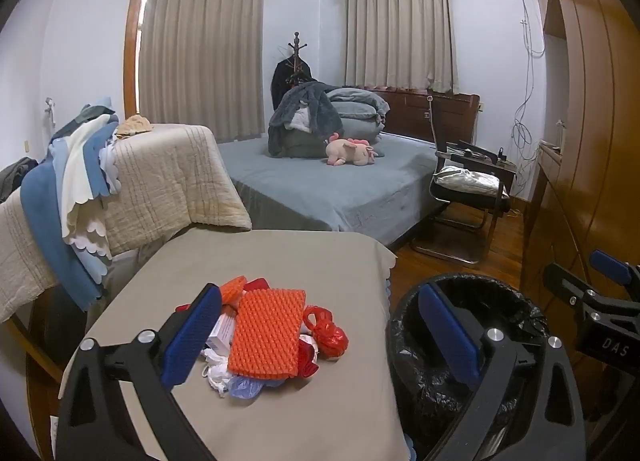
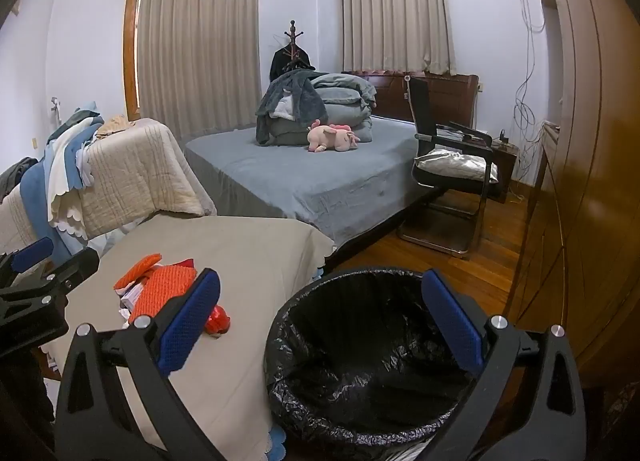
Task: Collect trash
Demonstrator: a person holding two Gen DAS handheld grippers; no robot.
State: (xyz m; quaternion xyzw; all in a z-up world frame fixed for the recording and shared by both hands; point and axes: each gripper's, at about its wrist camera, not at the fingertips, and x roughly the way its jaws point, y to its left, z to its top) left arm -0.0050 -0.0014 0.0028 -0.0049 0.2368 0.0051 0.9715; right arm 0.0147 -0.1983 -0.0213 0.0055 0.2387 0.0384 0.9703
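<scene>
Both my tools were released: the left tool [image 1: 316, 335] hung over the trash pile [image 1: 264, 335] and the right tool [image 2: 320, 325] over the bin [image 2: 360, 361]. The pile lay on the surface [image 1: 280, 253], just left of the bin. I think the orange sheet [image 1: 266, 329] on top could slide off if I pinched only its edge, and the loose bags under it could drop beside the bin.

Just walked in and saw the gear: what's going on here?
A person holds two grippers over a table to clear trash. The left gripper and right gripper are both open and empty. The trash pile, orange foam, red bags and paper, lies untouched on the cloth. The bin with a black liner stands beside the table, seemingly empty.
</scene>
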